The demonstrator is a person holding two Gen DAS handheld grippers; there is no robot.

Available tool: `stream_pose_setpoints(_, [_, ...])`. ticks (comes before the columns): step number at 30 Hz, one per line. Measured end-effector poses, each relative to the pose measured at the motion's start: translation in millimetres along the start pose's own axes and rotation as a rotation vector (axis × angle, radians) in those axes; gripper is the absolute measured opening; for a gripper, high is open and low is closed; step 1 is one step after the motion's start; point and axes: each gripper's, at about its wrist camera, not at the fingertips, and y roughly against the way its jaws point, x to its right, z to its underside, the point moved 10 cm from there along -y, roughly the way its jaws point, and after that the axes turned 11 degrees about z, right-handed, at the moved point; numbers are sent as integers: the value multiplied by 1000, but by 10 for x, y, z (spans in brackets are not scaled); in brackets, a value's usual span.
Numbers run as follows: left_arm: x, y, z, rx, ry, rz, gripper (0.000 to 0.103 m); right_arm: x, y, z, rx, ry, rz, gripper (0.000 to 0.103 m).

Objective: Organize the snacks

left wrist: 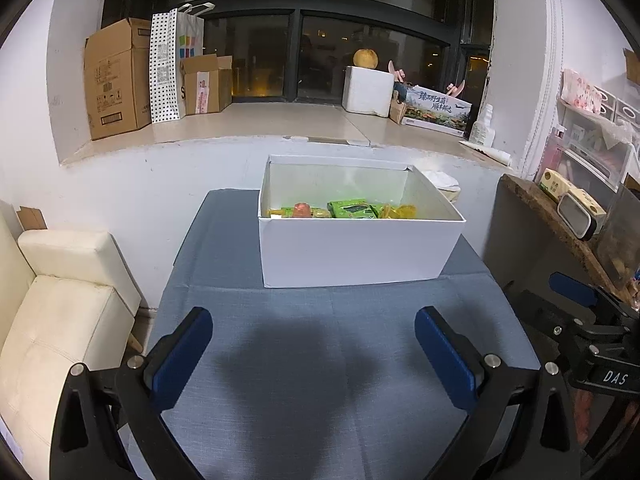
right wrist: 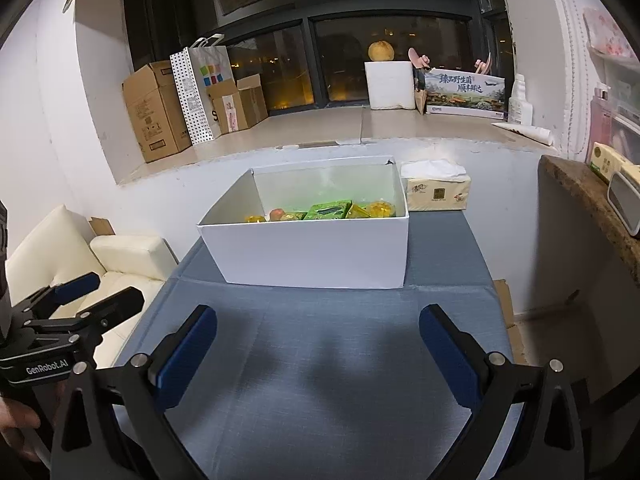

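The snacks, a green foil packet (left wrist: 352,208) among small yellow and orange wrapped pieces (left wrist: 400,211), lie low along the far side of the white rectangular cardboard box (left wrist: 360,252), which stands at the back of the worktop draped in blue-grey cloth (left wrist: 280,320). No snack shows on the cloth, so the sorting looks close to done, or else it goes on inside the box. The left hand-held gripper (left wrist: 314,336) hangs well short of the box, blue pads spread wide and holding nothing; the right hand-held gripper (right wrist: 318,336) does the same. Any reach should rise over the near wall and come down from above (the card is light and would slide if nudged). A beige tissue pack (right wrist: 436,192) sits just beside the box.
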Motion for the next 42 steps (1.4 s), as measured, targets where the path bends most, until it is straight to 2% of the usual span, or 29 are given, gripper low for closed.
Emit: stream_pose_setpoints(42, [-12,24,-19,0,-13,-1,103,-53,12,10,-4,14,-19,103])
